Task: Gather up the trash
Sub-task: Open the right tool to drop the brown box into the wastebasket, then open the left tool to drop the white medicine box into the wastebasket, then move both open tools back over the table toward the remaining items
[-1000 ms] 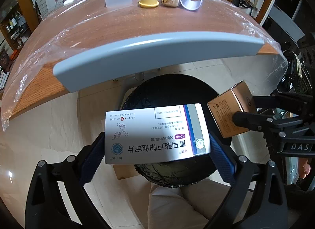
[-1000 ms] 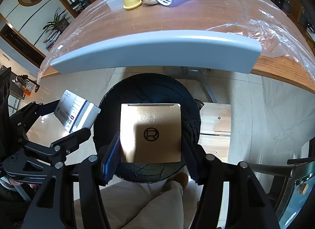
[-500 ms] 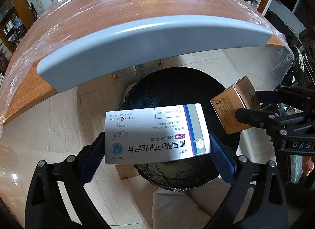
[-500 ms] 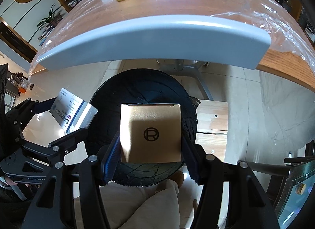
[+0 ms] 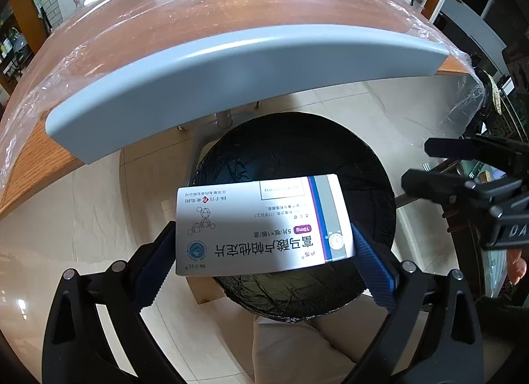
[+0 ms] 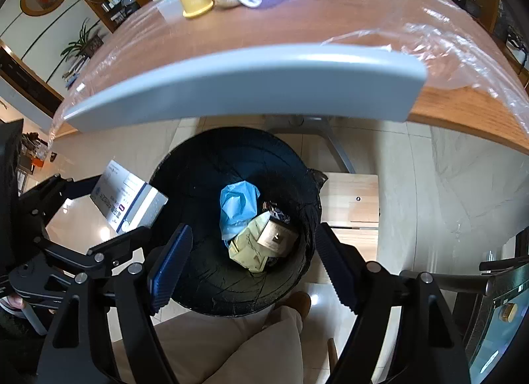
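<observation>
Bin (image 6: 205, 166) below table edge (image 6: 244, 86), small box (image 6: 276, 238) inside bin

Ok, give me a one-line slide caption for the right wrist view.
Open right gripper above the black bin, gold box lying inside on the trash; left gripper holds a medicine box beside it.

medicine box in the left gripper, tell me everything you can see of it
The medicine box is a flat white carton, cardboard by the look, with Chinese print, a magenta 10mg tag and blue, purple and grey stripes at one end. It looks closed and undamaged. The left gripper clamps it by its two short ends, broad face up, print upside down to that camera. It hangs above the open bin, touching only the blue pads.
</observation>
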